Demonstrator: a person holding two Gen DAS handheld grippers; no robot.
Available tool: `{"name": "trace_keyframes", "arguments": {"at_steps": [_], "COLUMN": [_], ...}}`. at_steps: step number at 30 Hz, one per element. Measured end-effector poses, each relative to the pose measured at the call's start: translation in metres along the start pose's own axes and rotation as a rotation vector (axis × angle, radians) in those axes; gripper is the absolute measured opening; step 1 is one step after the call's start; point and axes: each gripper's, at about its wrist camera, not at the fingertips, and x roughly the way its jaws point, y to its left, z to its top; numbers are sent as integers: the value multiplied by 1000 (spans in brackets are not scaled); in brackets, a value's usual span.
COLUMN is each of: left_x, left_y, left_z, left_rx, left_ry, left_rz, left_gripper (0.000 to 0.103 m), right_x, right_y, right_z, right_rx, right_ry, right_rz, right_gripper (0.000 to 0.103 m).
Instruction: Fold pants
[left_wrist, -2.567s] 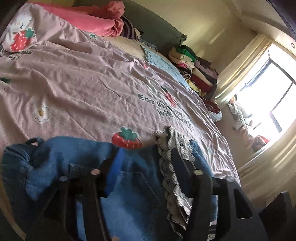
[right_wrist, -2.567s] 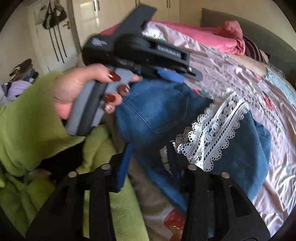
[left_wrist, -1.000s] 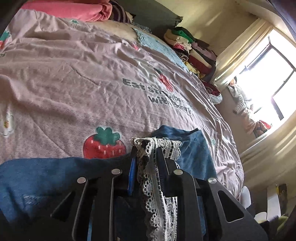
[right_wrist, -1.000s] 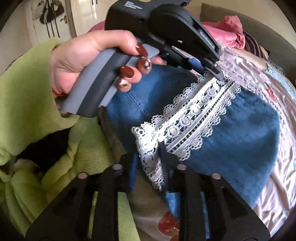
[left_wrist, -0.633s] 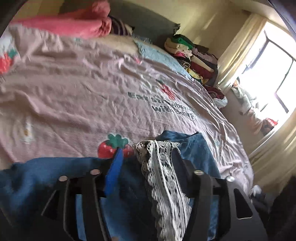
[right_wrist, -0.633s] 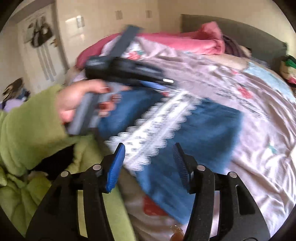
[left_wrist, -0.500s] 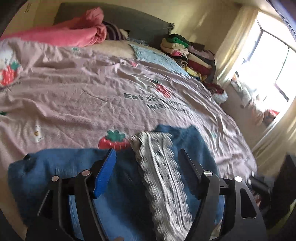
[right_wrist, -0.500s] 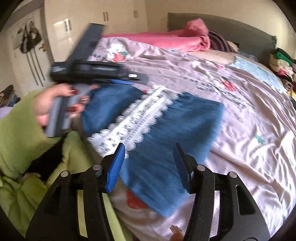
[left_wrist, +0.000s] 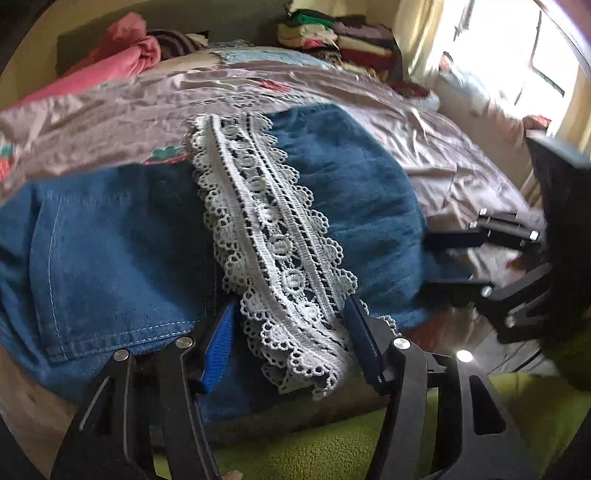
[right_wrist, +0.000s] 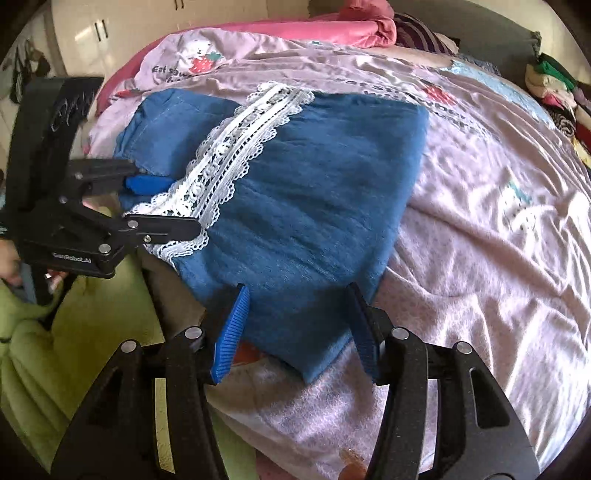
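A folded pair of blue denim pants (right_wrist: 295, 192) with a white lace trim band (right_wrist: 236, 147) lies near the edge of a bed covered in a pale pink quilt printed with strawberries (right_wrist: 480, 206). In the right wrist view the folded bundle's long axis runs from the near edge of the bed up and away toward the pillows, and the lace band crosses the denim on a diagonal, from lower left to upper right. The left gripper (left_wrist: 291, 347) hovers at the near end of the lace, its blue-padded jaws spread wide to either side of the trim and holding nothing. The right gripper (right_wrist: 299, 328) sits at the near corner of the denim, jaws likewise wide apart and empty. At the far side of the bed, a stack of folded clothes (left_wrist: 332, 33) rests near a bright window (left_wrist: 517, 55). A rumpled pink blanket (right_wrist: 314, 26) lies at the head of the bed.
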Motion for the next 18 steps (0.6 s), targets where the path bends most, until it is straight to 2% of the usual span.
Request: {"name": "trace_keyframes", "arguments": {"at_steps": [4,6,7,8,9,10,11,13,18], "left_x": [-10,-19,-26,-32,-37,-43,-47,-51,-44], "left_y": [2,2,1,1,0,-2,-5,-10,-23], "left_z": [4,5,7,8,10,12,14,17,18], "left_rx": [-12,-16,-23,-29,-35,-39,-39,-28,-11], "left_ry": [-17,-44,-66,-84,-102,-121,-133,-142,-125], "left_rz": [6,11,12,14,18,23,27,35,48], "left_gripper": [57,58,65,76,82,92,96,96,96], "right_x": [-8,-21,-29,-35,-41,-47,-51,-56,-58], "right_y": [1,-3,-6,-9,-12,-16,-19,-24,-33], "right_z": [4,9,11,13,17,21,25,34,61], "right_rx": [8,27,39,49,64,79,89,102,92], "right_ry": [-9,-46,-73,-94,-118,-141,-158,-179,-220], "right_rz": [14,41,46,41,29,19,12,-7,-33], "right_gripper": [47,48,51,53,59,62,63,69,73]}}
